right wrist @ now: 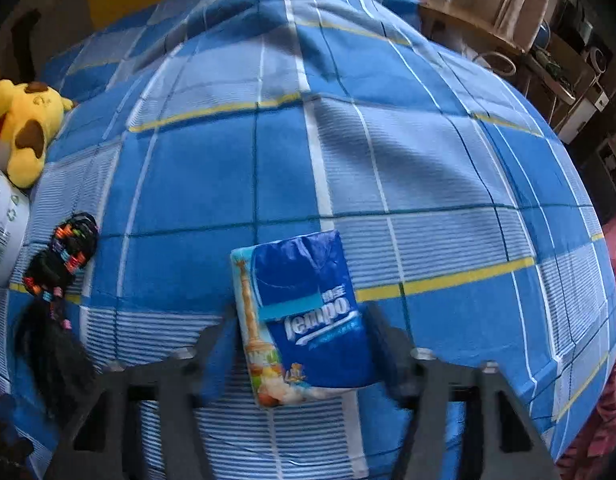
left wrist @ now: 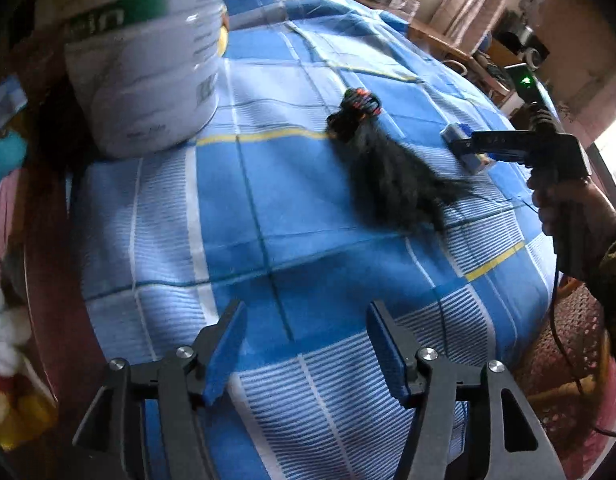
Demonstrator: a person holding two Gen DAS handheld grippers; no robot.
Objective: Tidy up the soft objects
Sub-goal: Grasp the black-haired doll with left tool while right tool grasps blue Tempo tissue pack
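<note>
A blue Tempo tissue pack (right wrist: pixel 304 312) sits between the fingers of my right gripper (right wrist: pixel 302 332), which is shut on it just above the blue checked bedsheet (right wrist: pixel 427 168). In the left wrist view the same pack (left wrist: pixel 465 150) shows at the tip of the right gripper (left wrist: pixel 471 148). A black hairpiece with coloured beads (left wrist: pixel 387 172) lies on the sheet, left of the pack; it also shows in the right wrist view (right wrist: pixel 56 292). My left gripper (left wrist: pixel 306 344) is open and empty over the near part of the bed. A yellow plush dog (right wrist: pixel 26 128) lies at the far left.
A large white plastic tub (left wrist: pixel 148 64) stands on the bed at the back left, its edge also in the right wrist view (right wrist: pixel 4 232). Soft toys (left wrist: pixel 4 320) are piled off the left edge. A wooden desk with clutter (right wrist: pixel 547 40) stands behind the bed.
</note>
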